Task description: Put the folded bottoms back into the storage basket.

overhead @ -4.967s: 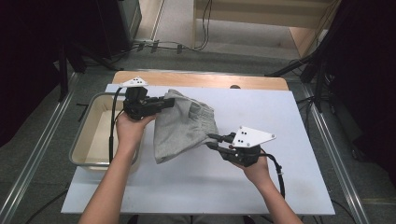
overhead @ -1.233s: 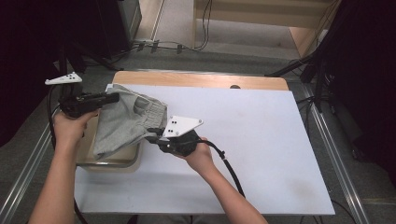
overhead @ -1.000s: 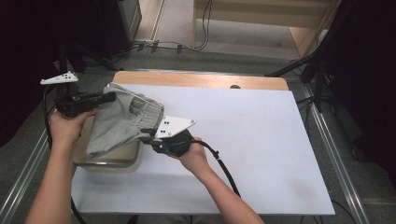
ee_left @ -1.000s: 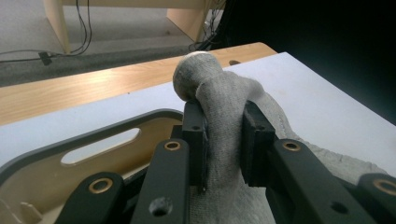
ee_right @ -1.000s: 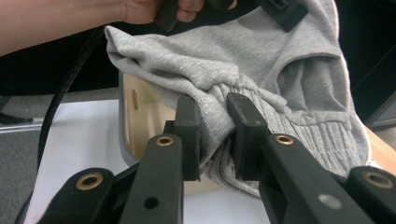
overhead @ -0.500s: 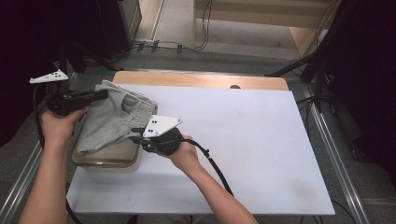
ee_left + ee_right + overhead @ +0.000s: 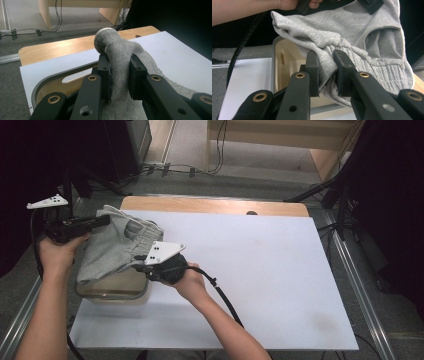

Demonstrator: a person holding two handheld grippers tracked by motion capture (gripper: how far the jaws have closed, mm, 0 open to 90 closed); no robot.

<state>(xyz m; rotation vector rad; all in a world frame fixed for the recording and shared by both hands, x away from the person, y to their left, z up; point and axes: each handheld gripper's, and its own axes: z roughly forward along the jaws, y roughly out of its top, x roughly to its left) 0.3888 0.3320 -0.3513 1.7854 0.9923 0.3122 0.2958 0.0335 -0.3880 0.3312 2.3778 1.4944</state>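
Cloth bunched between both pairs of jaws, we hold the grey shorts with our right gripper and left gripper spread apart over the bin at the desk edge, so they hang ready to drop in.

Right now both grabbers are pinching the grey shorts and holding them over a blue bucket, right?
Not a blue bucket. Both grippers, left and right, do pinch the grey shorts, but they hang over a cream tray with a grey rim, as the high view shows.
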